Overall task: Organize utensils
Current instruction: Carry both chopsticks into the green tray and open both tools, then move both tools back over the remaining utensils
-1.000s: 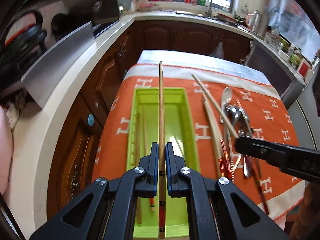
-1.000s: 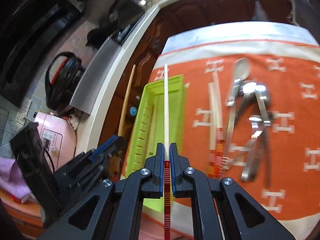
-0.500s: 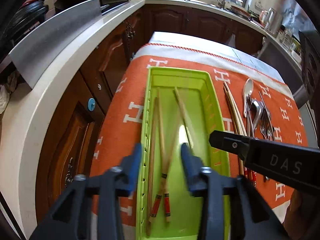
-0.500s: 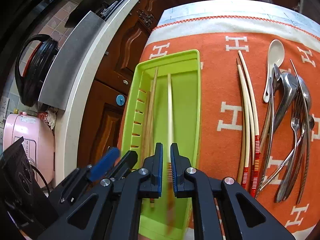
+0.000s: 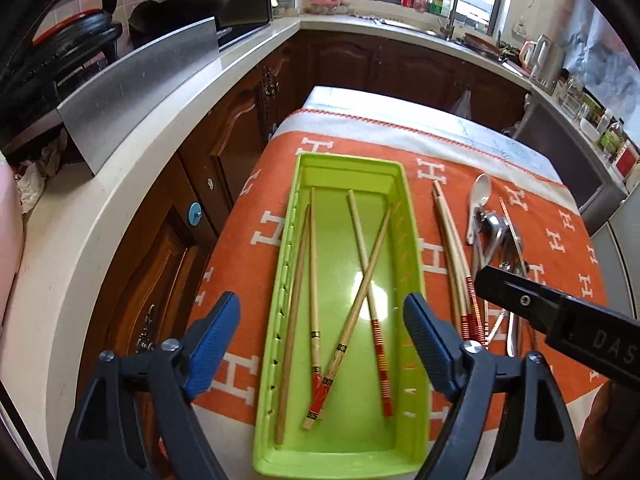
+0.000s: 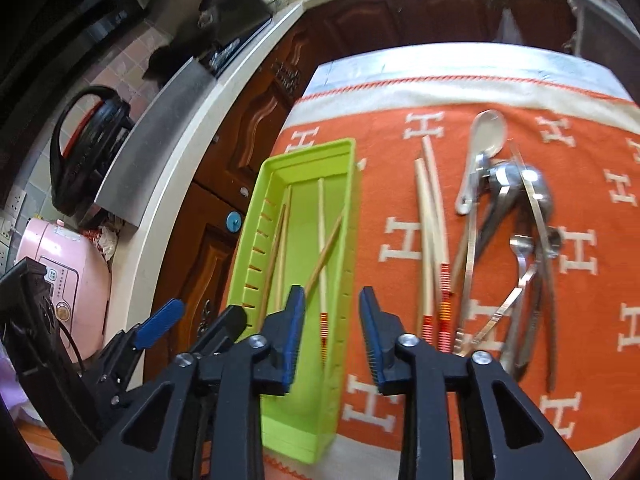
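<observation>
The left wrist view looks steeply down from close above the green tray (image 5: 408, 216), its own left claw (image 5: 322, 344) framing the near end at 6 o'clock, and faces toward the window at 12 o'clock. The right wrist view sits just right of that, equally steep and near, with the right claw (image 6: 330, 338) at 6 o'clock over the tray's right wall and the left claw at 8 o'clock. Both views share the tray, the orange cloth (image 5: 560, 240) on the counter, and the loose cutlery (image 6: 516, 216) at 2 o'clock.
</observation>
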Available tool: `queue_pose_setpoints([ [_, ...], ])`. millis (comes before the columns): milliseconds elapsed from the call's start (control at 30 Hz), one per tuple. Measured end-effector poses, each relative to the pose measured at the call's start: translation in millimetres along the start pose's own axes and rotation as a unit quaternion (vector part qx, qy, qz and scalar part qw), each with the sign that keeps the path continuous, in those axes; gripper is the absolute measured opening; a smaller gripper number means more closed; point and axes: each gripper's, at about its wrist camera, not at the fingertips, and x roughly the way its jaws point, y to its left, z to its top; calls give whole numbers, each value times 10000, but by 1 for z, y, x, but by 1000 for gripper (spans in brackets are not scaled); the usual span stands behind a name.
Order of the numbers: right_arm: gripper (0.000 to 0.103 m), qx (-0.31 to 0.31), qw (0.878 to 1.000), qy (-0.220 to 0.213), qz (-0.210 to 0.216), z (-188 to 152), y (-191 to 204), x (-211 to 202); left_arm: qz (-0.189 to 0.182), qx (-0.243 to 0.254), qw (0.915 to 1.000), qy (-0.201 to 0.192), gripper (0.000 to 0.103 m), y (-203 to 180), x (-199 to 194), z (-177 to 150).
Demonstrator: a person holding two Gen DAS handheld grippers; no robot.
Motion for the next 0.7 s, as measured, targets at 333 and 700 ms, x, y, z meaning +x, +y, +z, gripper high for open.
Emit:
queue_pose_setpoints([
  [333,37,-246,9946,-917,-415,-34,-35,-88,-107,25,9996,-246,102,-26,-31,-7],
  [700,51,-224,9881,-1278,-824,-49,-77,-153,-208,410,9977,-489,102,-75,-35,-10],
])
